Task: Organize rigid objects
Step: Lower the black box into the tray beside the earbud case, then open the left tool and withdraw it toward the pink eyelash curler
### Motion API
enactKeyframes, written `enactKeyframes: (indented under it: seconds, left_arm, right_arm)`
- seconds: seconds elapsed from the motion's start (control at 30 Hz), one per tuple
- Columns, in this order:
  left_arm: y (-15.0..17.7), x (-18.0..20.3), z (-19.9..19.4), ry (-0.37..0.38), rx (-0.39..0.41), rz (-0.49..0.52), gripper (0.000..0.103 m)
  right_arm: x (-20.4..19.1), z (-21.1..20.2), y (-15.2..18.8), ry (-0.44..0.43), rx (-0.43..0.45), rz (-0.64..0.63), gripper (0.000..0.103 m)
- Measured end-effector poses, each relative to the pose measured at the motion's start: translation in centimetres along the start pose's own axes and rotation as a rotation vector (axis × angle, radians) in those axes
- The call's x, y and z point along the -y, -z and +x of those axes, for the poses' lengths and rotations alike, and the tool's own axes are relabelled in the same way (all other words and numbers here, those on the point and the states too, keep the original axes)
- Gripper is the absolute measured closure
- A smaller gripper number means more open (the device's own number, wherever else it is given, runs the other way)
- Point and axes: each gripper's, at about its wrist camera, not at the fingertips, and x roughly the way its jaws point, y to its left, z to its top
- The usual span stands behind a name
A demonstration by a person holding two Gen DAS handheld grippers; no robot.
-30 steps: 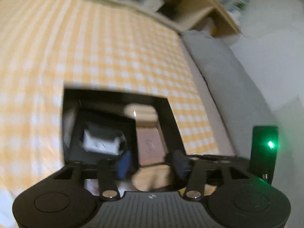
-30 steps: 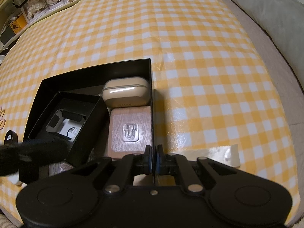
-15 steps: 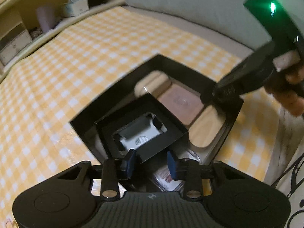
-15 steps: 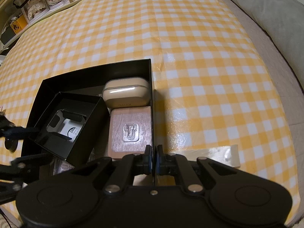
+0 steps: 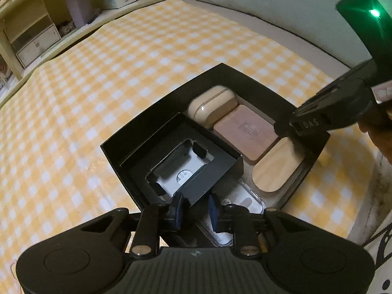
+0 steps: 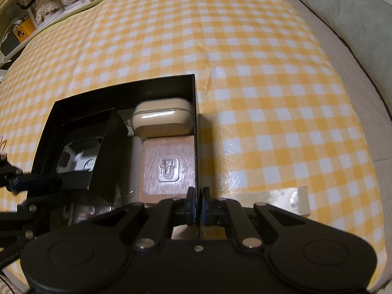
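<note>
In the left wrist view we look down into a large open black cardboard box (image 5: pixel 171 99) on the yellow-and-white checked cloth (image 5: pixel 103 78). Inside it, a smaller black open box (image 5: pixel 215 171) with a white insert sits tilted at the left; a beige rounded case (image 5: pixel 212 105), a brown square wooden block (image 5: pixel 245 132) and a light wooden rounded slab (image 5: pixel 276 166) line the right side from far to near, and a clear plastic case (image 5: pixel 247 202) lies nearest. Our left gripper (image 5: pixel 195 209) is closing, the small box's near corner between its pads. In the right wrist view, our right gripper (image 6: pixel 198 204) is clamped on the large box's thin right wall, at its near end beside the wooden block (image 6: pixel 169 169).
</note>
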Motion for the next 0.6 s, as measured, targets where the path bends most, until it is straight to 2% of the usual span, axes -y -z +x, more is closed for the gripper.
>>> enactKeyframes:
  seconds: [0.13, 0.2, 0.37, 0.6]
  left_arm:
    - [0.0, -0.1, 0.3, -0.022, 0.005, 0.012, 0.07]
    - [-0.1, -0.1, 0.4, -0.038, 0.002, 0.012, 0.064]
    - [-0.4, 0.4, -0.1, -0.072, -0.003, 0.056, 0.065]
    - [-0.7, 0.5, -1.6, -0.011, 0.033, 0.026, 0.065]
  right_arm:
    - [0.0, 0.0, 0.0, -0.001, -0.001, 0.002, 0.097]
    - [0.0, 0.0, 0.0, 0.0, -0.001, -0.001, 0.097]
    - [-0.1, 0.0, -0.1, -0.002, -0.001, 0.002, 0.097]
    - [-0.1, 0.0, -0.1, -0.001, -0.001, 0.001, 0.097]
